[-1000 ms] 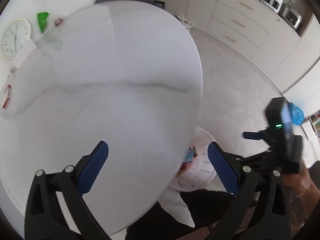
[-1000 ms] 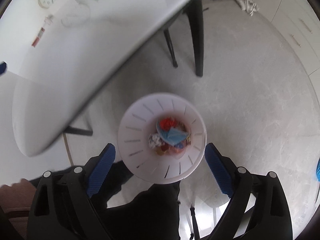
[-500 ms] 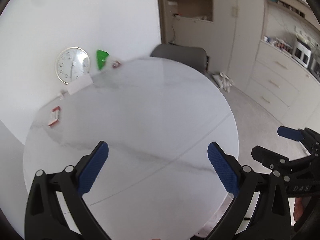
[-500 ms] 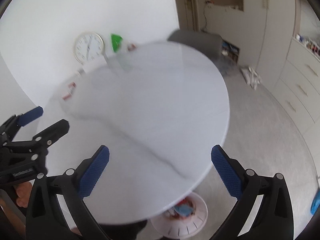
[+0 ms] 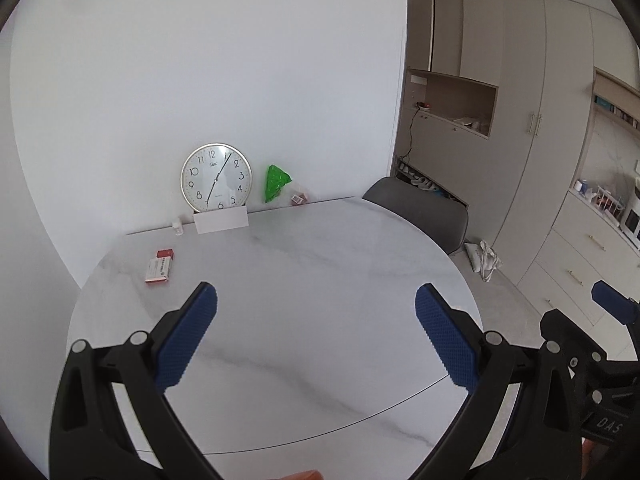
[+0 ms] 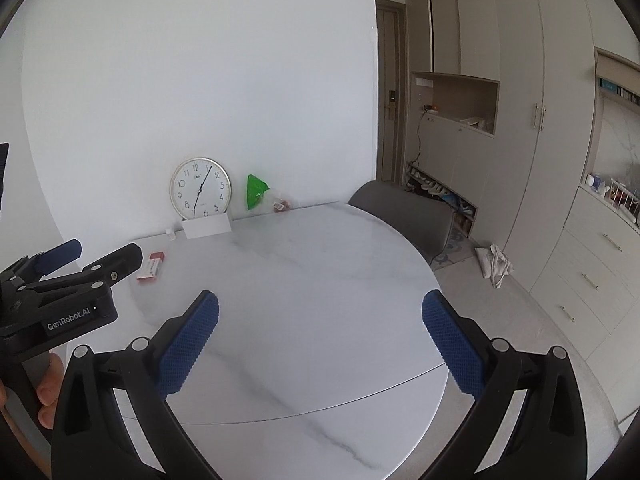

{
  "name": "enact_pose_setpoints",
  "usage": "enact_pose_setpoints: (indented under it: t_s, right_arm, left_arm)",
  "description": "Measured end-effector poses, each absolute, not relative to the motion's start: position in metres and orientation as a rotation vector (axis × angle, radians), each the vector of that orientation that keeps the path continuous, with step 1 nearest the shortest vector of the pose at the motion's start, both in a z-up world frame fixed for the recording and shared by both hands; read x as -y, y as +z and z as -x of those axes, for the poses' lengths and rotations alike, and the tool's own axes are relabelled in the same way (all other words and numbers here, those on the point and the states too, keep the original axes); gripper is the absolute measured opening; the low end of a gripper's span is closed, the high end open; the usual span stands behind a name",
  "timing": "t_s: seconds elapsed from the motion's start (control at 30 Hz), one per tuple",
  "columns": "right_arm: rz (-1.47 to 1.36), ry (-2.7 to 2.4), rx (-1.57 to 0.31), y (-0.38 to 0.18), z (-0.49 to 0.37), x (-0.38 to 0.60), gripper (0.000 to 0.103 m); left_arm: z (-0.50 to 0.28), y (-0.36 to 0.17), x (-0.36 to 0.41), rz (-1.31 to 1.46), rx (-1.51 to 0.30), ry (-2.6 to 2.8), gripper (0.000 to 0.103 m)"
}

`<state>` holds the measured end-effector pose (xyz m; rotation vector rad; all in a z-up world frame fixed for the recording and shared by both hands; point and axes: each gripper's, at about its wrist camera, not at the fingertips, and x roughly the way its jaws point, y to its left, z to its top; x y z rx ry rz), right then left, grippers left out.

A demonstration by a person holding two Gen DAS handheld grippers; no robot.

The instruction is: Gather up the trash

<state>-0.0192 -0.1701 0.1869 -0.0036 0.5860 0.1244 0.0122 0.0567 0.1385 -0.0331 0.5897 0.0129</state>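
Both claws, left gripper (image 5: 316, 336) and right gripper (image 6: 320, 344), hang spread apart (nothing between them) above the table (image 5: 320, 264), red box (image 5: 159, 270) ahead-left.

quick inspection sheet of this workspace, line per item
surface: round white marble table, wide bare middle.
job's things: green wrapper and small red packet at the far edge by the wall; no bin in view.
clutter: wall clock leaning on the wall, white card before it, red-and-white boxes far left, tiny white bottle.
grippers: left gripper open, empty; right gripper open, empty; both above the table.
cables: black cord hanging at the cabinet niche.
surroundings: grey chair, beige cabinets, white bag on the floor.
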Motion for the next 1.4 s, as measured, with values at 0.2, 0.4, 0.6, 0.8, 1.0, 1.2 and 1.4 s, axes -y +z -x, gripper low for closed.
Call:
enact_pose_setpoints:
  t_s: [0.2, 0.4, 0.6, 0.8, 1.0, 1.2, 1.4]
  right_arm:
    - [0.004, 0.143, -0.635, 0.170, 0.021, 0.163, 0.101]
    - [-0.016, 0.157, -0.660, 0.161, 0.018, 0.163, 0.101]
    - [-0.031, 0.151, -0.666, 0.160, 0.020, 0.167, 0.101]
    - [-0.039, 0.152, -0.672, 0.158, 0.016, 0.167, 0.101]
    - [-0.040, 0.152, -0.678, 0.157, 0.014, 0.164, 0.101]
    - [-0.040, 0.153, -0.678, 0.157, 0.013, 0.163, 0.101]
    - [-0.039, 0.152, -0.685, 0.155, 0.012, 0.162, 0.101]
  left_arm:
    - [-0.009, 0.128, -0.052, 0.010, -0.614, 0.033, 0.095]
    - [-0.010, 0.122, -0.048, -0.001, -0.628, 0.035, 0.095]
    - [-0.010, 0.119, -0.043, -0.002, -0.631, 0.024, 0.095]
    - [-0.010, 0.117, -0.041, -0.007, -0.633, 0.023, 0.095]
    - [-0.013, 0.114, -0.041, -0.008, -0.645, 0.018, 0.095]
    - [-0.016, 0.113, -0.040, -0.011, -0.643, 0.012, 0.095]
    - [-0.019, 0.111, -0.041, -0.006, -0.646, -0.001, 0.095]
